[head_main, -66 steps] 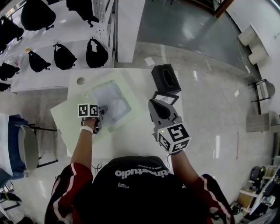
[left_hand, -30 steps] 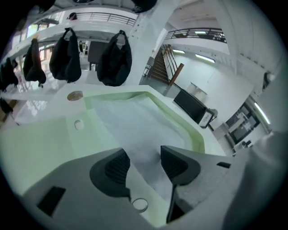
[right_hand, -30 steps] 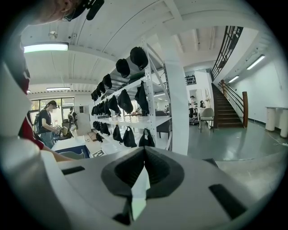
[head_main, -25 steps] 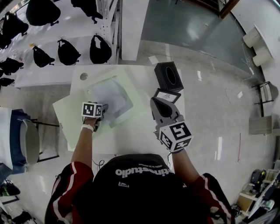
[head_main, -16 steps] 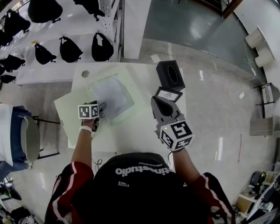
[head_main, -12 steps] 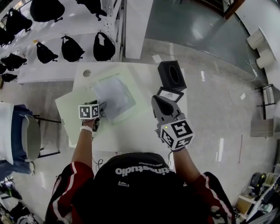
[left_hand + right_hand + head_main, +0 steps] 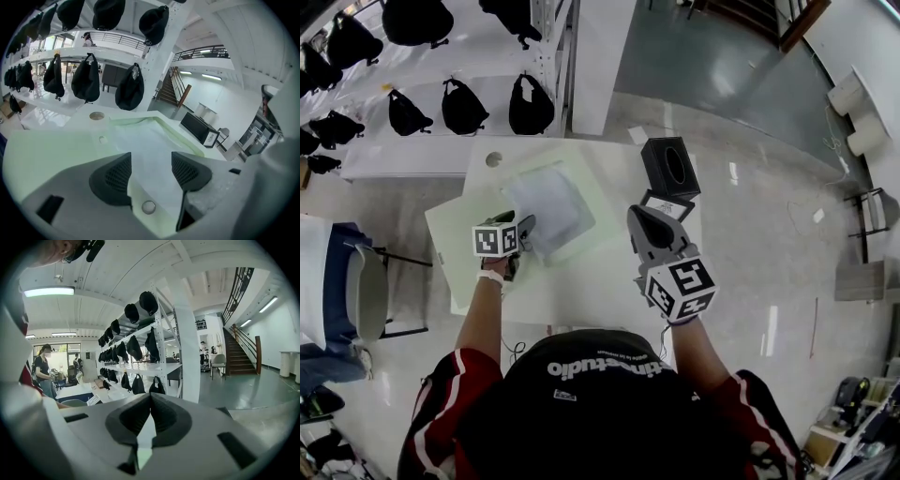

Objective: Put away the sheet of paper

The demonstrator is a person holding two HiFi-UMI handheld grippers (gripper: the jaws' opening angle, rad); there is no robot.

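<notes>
Left gripper view: the left gripper (image 7: 151, 161) has its 2 jaws wide apart, clamping nothing. They hang low over a pale green folder (image 7: 47, 150), and a strip of it carrying a round snap button (image 7: 148, 206) shows between their bases. The sheet of paper (image 7: 140, 140) lies flat in the folder just ahead of the tips.

In the head view the paper (image 7: 551, 202) sits at upper centre on the white table (image 7: 581, 291), with the left gripper (image 7: 525, 228) at its lower left edge. The right gripper (image 7: 649, 225) is off the paper, near a black box (image 7: 668, 167).

In the right gripper view the right gripper (image 7: 150, 404) has its tips pressed together on nothing.
</notes>
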